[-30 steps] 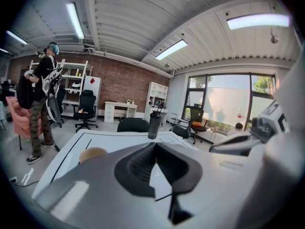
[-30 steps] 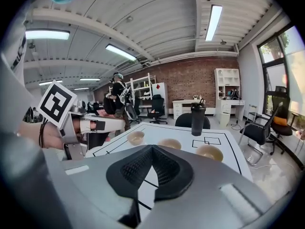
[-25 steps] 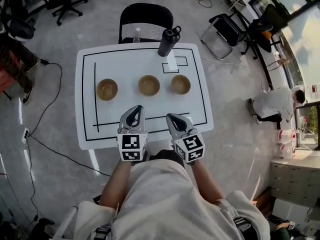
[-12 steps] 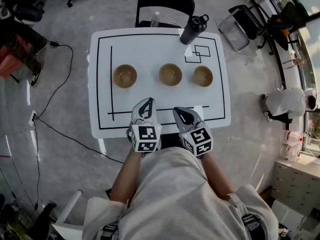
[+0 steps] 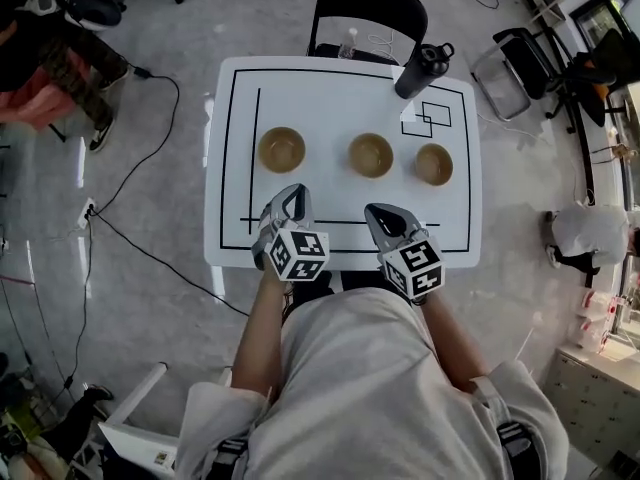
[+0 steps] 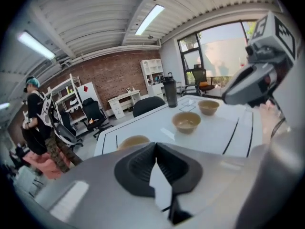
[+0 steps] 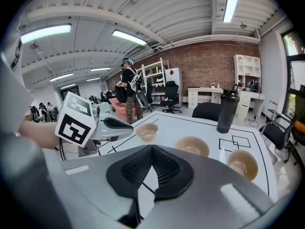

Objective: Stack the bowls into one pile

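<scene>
Three tan bowls stand apart in a row across the white table (image 5: 330,98): a left bowl (image 5: 281,149), a middle bowl (image 5: 371,155) and a right bowl (image 5: 434,164). All are upright and look empty. My left gripper (image 5: 286,206) hovers over the front black line, just short of the left bowl (image 6: 134,140). My right gripper (image 5: 386,220) is near the front edge, short of the middle bowl (image 7: 192,146). In the left gripper view the left gripper (image 6: 155,146) has its jaws closed with nothing between them. The right gripper (image 7: 152,148) is the same.
A black bottle (image 5: 423,71) stands at the table's back right, beside small rectangle outlines drawn on the top. A black chair (image 5: 365,13) sits behind the table. Cables (image 5: 140,238) run on the floor at left. A person (image 7: 127,87) stands far off in the room.
The head view has swung, so the table sits further right in the picture. Both grippers stay shut near the front edge. The bowls have not moved.
</scene>
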### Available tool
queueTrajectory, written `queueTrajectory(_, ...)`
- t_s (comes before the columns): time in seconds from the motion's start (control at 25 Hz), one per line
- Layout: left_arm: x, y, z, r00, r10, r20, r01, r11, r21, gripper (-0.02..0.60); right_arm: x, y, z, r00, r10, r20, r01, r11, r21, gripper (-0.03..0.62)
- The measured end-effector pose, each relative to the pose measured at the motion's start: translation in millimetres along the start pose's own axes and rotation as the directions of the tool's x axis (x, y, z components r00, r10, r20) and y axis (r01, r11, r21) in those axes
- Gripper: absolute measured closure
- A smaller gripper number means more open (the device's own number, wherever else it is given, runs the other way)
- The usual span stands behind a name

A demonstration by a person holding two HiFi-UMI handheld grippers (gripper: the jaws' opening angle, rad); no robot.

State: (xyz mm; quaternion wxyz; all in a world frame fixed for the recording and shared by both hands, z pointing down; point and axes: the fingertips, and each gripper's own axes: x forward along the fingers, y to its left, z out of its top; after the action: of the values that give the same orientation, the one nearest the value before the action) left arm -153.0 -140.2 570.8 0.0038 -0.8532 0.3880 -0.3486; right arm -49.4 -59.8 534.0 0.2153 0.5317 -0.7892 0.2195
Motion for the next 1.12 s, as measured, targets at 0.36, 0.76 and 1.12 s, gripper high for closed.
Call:
queueTrajectory(0.36, 20, 17, -20, 0.989, 0.101, -0.107, -0.083, 0.983, 0.162, 0.578, 4, -9, 3, 0.999, 0.051, 0.001, -0.051, 0.999, -0.012, 0.594)
queueTrajectory(0.76, 43, 31, -37, 0.966, 0.187, -0.178, -0.137, 0.955, 0.263, 0.578, 0, -28, 1, 0.999, 0.036, -0.003, -0.036, 0.999, -0.012, 0.594)
queueTrajectory(1.12, 65, 25, -49, 0.959, 0.115, -0.258, -0.031, 0.951, 0.307, 0.488, -8, -54, -5, 1.0, -0.007, -0.009, 0.008, 1.0, 0.025, 0.594)
